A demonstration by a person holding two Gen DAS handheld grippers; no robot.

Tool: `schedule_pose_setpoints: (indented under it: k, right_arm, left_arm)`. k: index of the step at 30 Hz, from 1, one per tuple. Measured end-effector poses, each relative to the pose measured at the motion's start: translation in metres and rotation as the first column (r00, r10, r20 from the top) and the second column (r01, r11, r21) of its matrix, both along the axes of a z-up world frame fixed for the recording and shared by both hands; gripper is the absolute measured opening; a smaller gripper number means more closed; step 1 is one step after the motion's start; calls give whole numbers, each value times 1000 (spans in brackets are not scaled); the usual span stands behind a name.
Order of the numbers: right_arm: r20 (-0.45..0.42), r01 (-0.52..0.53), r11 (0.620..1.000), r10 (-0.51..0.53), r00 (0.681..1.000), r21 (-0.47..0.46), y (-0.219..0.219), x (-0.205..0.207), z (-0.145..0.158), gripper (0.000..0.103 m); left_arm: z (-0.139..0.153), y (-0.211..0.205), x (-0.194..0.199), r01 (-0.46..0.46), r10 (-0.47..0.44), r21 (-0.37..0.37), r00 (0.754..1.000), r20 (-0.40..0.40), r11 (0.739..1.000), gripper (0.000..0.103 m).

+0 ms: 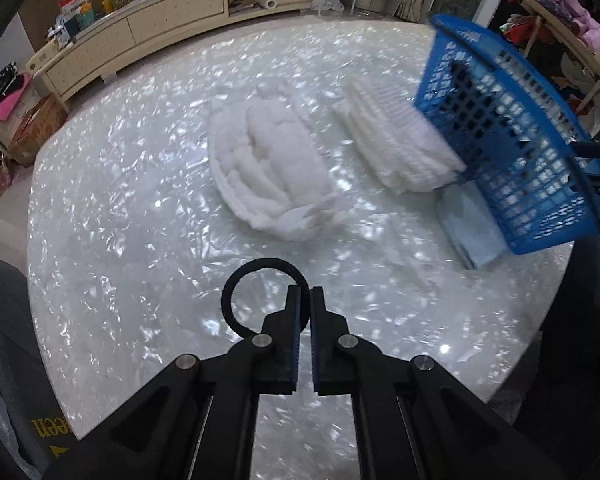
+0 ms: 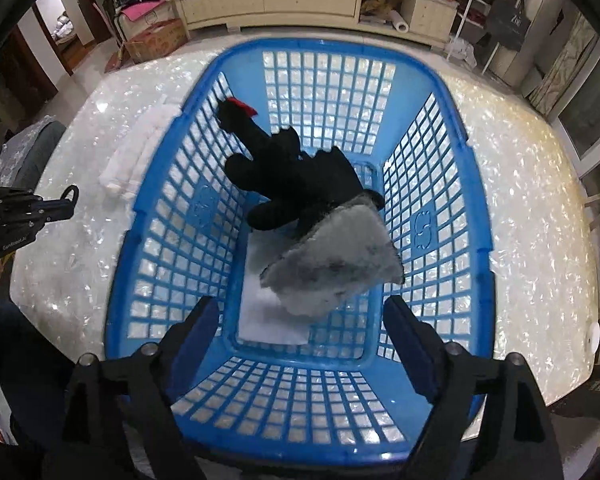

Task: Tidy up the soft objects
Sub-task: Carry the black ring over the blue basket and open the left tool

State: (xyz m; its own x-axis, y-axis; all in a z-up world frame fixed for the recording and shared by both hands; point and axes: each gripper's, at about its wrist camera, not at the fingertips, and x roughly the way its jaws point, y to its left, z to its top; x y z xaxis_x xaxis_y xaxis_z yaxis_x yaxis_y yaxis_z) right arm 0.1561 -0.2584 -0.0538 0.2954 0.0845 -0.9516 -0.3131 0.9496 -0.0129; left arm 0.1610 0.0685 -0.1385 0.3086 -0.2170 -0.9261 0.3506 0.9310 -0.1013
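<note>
Basket (image 2: 478,216) blue plastic, lattice walls, sits on shimmery white round table (image 2: 540,200); inside it black glove (image 2: 296,176) with grey fleece cuff, over a white folded sheet on the basket floor. Right gripper (image 2: 300,332) above the basket's near end, jaws wide apart, nothing between the pads, glove lying clear beyond them. Left gripper (image 1: 305,300) jaws together, clamped on black hair tie (image 1: 236,284), loop sticking out left of the fingertips above the table. Two stacks of white cotton pads (image 1: 272,172) on the table, one fanned next to the basket, the other further left
</note>
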Motion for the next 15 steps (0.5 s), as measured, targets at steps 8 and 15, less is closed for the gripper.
schedule_pose_setpoints:
  k: [8, 15]
  right_arm:
    - [86, 26, 1000, -25, 996, -14, -20, -20, 25, 103]
    - [98, 61, 998, -58, 994, -25, -31, -26, 24, 103]
  left_arm:
    - [44, -33, -15, 34, -33, -31, 998, 45, 999, 3]
    - [69, -68, -21, 85, -80, -55, 994, 79, 995, 3]
